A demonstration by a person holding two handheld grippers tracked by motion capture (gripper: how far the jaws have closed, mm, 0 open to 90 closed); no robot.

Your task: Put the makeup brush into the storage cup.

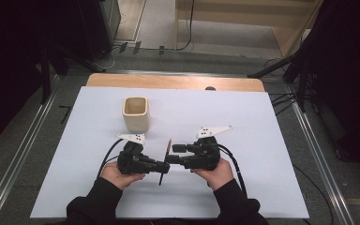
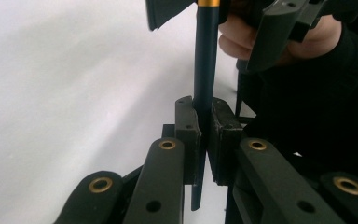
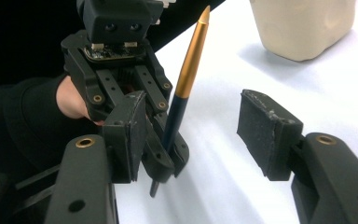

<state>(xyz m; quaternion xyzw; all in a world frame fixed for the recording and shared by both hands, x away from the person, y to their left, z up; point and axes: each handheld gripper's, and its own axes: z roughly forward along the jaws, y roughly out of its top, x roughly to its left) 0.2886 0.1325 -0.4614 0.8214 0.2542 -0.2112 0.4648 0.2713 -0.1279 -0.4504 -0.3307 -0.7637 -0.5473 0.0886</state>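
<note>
A pen (image 1: 167,152) with a dark blue barrel and a gold upper half stands tilted above the white sheet. My left gripper (image 1: 163,166) is shut on the pen's blue barrel (image 2: 205,70), whose lower end pokes out below the pads (image 2: 189,135). My right gripper (image 1: 172,153) faces it, open, with one pad (image 3: 128,135) on either side of the pen (image 3: 186,88) and not touching it. In the right gripper view the left gripper (image 3: 165,158) clamps the barrel low down. A cream square cup (image 1: 136,113) stands upright behind the grippers.
The white sheet (image 1: 243,178) covers a wooden table whose bare far edge (image 1: 178,82) shows. The cup (image 3: 303,25) sits a short way beyond the pen's tip. Dark stands and cables flank the table on the floor.
</note>
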